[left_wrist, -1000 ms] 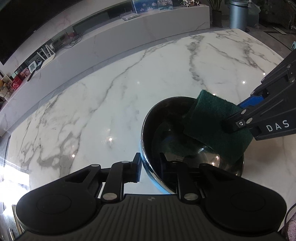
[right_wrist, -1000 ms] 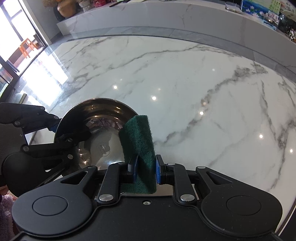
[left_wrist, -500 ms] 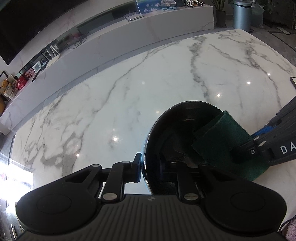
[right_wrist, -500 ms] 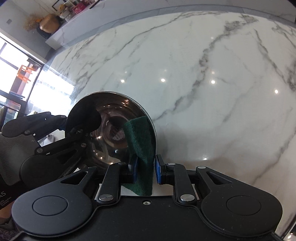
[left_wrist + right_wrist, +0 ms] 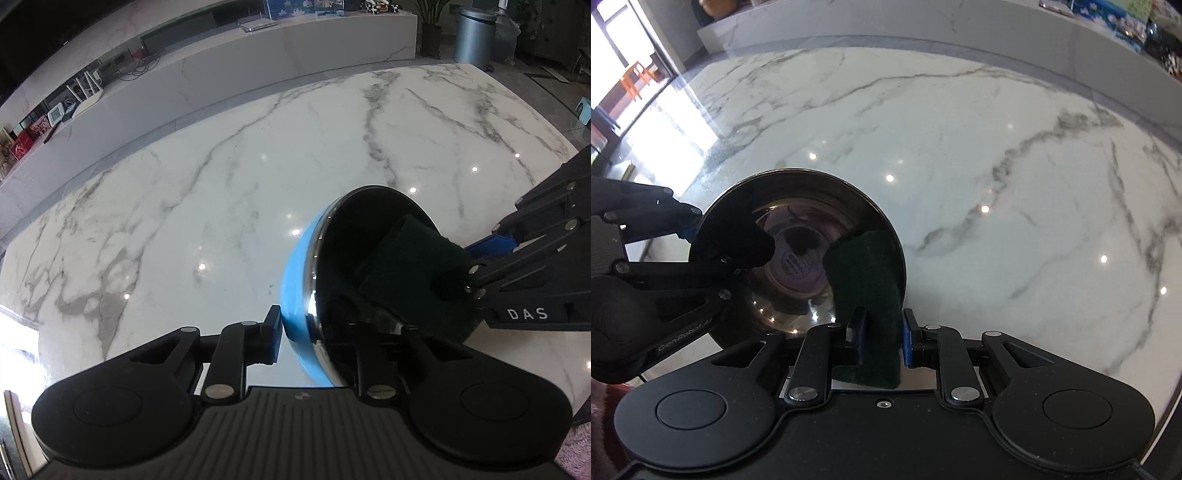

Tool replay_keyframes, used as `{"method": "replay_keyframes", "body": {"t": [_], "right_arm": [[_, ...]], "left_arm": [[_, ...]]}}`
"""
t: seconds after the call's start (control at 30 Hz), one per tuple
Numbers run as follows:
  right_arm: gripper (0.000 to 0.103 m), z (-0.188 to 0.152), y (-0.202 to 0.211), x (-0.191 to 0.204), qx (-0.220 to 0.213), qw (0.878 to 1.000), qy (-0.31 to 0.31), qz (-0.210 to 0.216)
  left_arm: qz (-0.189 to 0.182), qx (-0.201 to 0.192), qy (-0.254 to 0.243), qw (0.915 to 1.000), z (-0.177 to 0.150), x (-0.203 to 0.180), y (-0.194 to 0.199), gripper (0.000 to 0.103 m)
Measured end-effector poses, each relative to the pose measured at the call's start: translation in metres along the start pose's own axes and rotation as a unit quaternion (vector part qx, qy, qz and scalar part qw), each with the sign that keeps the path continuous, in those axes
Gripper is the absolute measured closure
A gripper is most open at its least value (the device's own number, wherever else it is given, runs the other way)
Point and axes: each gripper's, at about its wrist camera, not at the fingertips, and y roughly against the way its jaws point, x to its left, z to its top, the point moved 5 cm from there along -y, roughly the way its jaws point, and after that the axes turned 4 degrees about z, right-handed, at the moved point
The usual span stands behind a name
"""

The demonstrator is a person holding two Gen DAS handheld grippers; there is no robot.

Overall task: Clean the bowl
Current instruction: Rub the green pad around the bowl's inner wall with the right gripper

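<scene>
A steel bowl (image 5: 354, 236) with a blue outside (image 5: 295, 280) is tilted on its side above the marble table, its mouth facing right. My left gripper (image 5: 314, 328) is shut on the bowl's rim, one finger outside, one inside. My right gripper (image 5: 881, 332) is shut on a dark green scouring pad (image 5: 866, 266). The pad is pressed inside the bowl (image 5: 798, 240) against its right wall. The pad also shows in the left wrist view (image 5: 410, 266), with the right gripper's fingers (image 5: 517, 258) behind it.
The white marble table (image 5: 221, 192) spreads out ahead. A low marble console (image 5: 258, 59) with small items runs along the back, and a grey bin (image 5: 474, 35) stands at the far right. A bright window (image 5: 624, 74) is at the left.
The bowl has been tipped further onto its side, so its blue outside now shows. The pad has gone deeper into the bowl.
</scene>
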Motion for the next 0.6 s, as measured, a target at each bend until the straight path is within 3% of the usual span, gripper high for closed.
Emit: {"method": "replay_keyframes", "body": {"t": [0.2, 0.37, 0.6], "right_arm": [[0.087, 0.003, -0.005, -0.003, -0.002, 0.999, 0.035, -0.004], [0.087, 0.007, -0.003, -0.005, -0.004, 0.999, 0.038, -0.005], [0.086, 0.003, -0.005, -0.016, 0.006, 0.997, -0.063, 0.036]], "left_arm": [[-0.025, -0.015, 0.029, 0.9992, 0.008, 0.008, -0.002, 0.077], [-0.015, -0.012, 0.027, 0.9995, 0.008, 0.007, -0.002, 0.084], [-0.017, -0.003, 0.053, 0.9984, 0.007, 0.012, -0.003, 0.085]]}}
